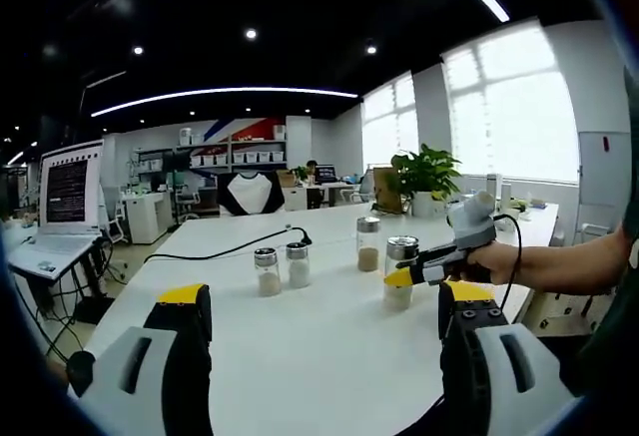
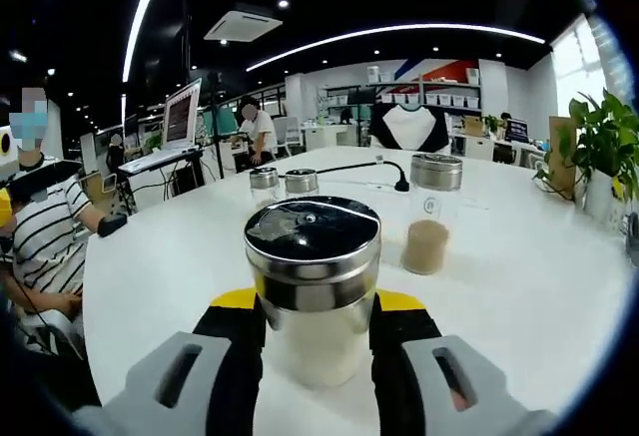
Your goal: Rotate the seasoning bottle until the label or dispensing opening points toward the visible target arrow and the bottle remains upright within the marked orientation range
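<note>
A glass seasoning bottle (image 2: 313,291) with a shiny metal shaker lid stands upright on the white table (image 2: 529,286). My right gripper (image 2: 318,304) is shut on it, a yellow-tipped finger (image 2: 236,318) pressed against each side. From the left gripper view, the same bottle (image 1: 401,254) stands at the right with the right gripper (image 1: 411,276), held by a hand (image 1: 497,256), around its lower part. Near the table's front edge, my left gripper (image 1: 324,296) is open with nothing between its jaws.
Three more shaker bottles stand further back: two small ones (image 1: 267,270) (image 1: 298,264) and a taller one (image 1: 368,243) holding brown powder. Behind them runs a black cable (image 1: 230,248). A laptop (image 1: 68,192) is at the left, a plant (image 1: 427,172) at the far right. A seated person (image 2: 45,226) is beside the table.
</note>
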Action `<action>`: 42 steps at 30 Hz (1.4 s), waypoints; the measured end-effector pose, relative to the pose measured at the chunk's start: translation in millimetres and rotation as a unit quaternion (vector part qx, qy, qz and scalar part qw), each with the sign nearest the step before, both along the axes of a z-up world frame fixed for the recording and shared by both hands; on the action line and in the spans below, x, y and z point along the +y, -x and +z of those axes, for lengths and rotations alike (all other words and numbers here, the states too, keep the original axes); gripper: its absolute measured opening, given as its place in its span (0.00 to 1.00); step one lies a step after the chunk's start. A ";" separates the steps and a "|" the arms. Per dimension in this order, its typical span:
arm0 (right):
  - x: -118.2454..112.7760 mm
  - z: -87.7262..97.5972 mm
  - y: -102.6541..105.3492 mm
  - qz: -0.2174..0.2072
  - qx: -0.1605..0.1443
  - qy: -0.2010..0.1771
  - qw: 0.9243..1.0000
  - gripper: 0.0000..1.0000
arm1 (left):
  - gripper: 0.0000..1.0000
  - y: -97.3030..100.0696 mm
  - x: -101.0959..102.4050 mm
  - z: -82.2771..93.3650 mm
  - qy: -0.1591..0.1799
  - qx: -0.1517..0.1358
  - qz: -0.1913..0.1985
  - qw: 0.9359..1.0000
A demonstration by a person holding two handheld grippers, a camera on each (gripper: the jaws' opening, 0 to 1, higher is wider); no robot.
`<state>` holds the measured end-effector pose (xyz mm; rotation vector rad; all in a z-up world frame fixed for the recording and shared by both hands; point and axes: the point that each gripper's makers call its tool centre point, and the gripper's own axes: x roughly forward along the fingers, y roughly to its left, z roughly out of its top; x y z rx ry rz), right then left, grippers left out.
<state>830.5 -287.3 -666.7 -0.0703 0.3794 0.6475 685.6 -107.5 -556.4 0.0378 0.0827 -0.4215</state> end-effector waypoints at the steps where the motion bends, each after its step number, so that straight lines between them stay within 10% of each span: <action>1: 0.3 0.0 0.1 0.005 0.000 -0.001 1.000 0.39 | 1.00 -0.1 0.1 0.1 0.000 0.000 0.000 1.000; 42: 7.9 2.1 5.8 0.141 -0.009 -0.008 0.990 0.40 | 1.00 -4.8 6.8 -0.8 -0.005 0.004 0.006 1.000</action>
